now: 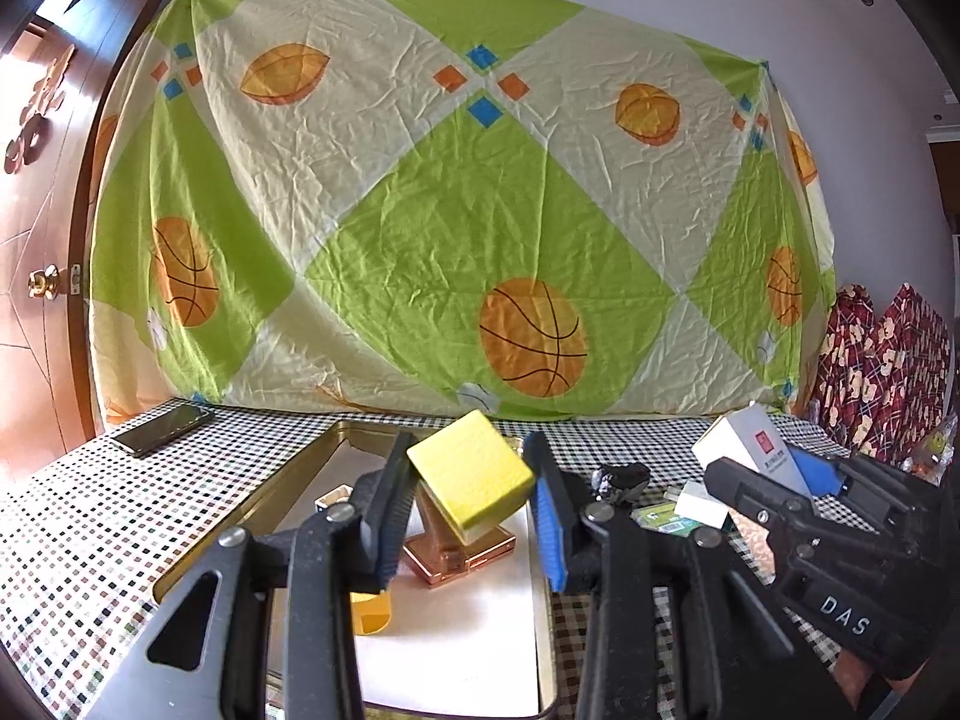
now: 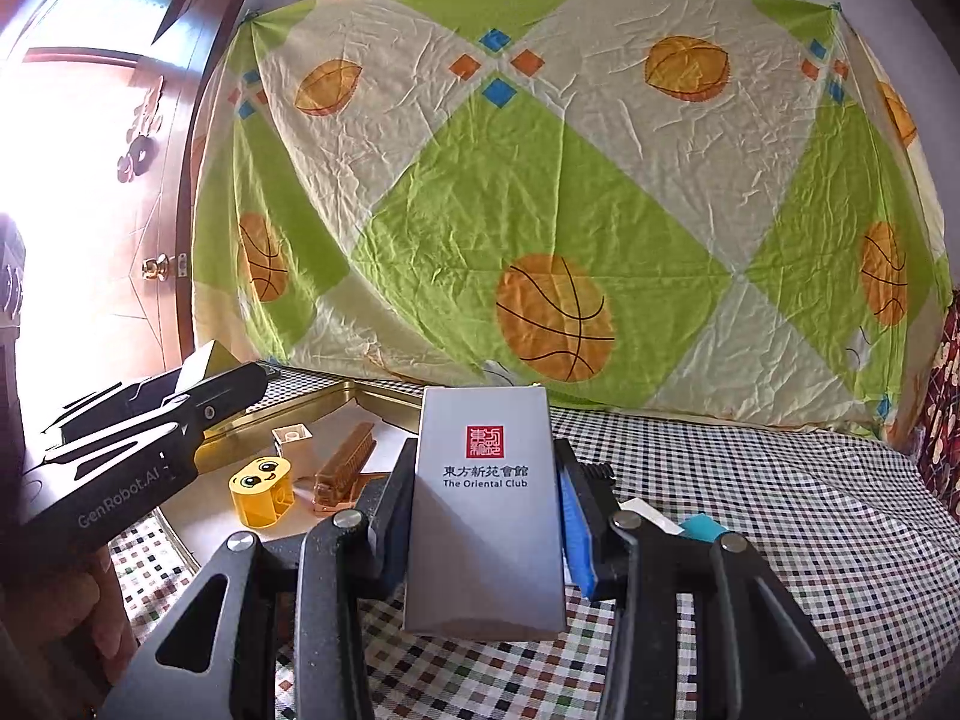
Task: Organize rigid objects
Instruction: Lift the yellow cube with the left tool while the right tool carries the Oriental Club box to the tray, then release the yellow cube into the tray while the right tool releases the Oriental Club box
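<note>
Presently, a yellow block (image 1: pixel 471 474) is clamped between the pads of the left gripper (image 1: pixel 474 516), tilted with one corner uppermost and held in the air above a gold-rimmed metal tray (image 1: pixel 282 480). Below it, on the tray's pale floor, a copper-coloured comb-like piece (image 1: pixel 459 552) is seen, with a small white cube (image 1: pixel 333 498) toward the tray's far left corner and a yellow container (image 1: pixel 372 612) partly hidden behind the left finger.

A grey box printed "The Oriental Club" (image 2: pixel 486 510) is gripped upright between the fingers of the right gripper (image 2: pixel 489 516), its printed face turned to the camera, held over the checked tablecloth (image 2: pixel 780 510) just to the right of the tray (image 2: pixel 384 399). In the right wrist view the yellow container (image 2: pixel 264 489) is shown to bear a cartoon face and stands on the tray beside the copper piece (image 2: pixel 345 471) and the white cube (image 2: pixel 292 438).

A dark phone (image 1: pixel 162 429) lies near the table's far left corner. Between the grippers, on the cloth, a black binder clip (image 1: pixel 621 480) and some small flat packets (image 1: pixel 690 510) are found; what the packets are cannot be told. A patterned sheet with basketballs (image 1: pixel 456 198) is hung behind the table.
</note>
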`<state>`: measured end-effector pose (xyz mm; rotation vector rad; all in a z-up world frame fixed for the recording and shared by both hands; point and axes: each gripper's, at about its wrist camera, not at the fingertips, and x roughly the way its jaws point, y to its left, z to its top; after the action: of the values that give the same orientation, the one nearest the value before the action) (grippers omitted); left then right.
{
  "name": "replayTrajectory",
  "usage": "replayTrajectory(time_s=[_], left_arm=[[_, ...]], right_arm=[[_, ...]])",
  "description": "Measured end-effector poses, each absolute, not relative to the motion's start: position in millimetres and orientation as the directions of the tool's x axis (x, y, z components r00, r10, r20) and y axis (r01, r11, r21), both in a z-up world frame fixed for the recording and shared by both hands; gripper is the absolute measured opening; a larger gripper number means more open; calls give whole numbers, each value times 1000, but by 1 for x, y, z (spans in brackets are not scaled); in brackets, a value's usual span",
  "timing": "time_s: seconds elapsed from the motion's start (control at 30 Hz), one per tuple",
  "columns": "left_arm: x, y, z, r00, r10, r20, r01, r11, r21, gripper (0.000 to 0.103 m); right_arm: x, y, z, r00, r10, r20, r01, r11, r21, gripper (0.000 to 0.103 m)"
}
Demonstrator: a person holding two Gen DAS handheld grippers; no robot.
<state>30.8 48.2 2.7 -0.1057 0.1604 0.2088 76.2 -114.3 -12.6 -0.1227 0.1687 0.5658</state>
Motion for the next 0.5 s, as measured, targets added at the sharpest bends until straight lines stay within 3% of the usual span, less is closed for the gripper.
replayTrajectory(time_s=[0.5], left_arm=[[26,103,-2,934,274,-229,-304,947,-107,35]], right_arm=[[83,-62,-5,753,608,-251,-640,766,-64,44]])
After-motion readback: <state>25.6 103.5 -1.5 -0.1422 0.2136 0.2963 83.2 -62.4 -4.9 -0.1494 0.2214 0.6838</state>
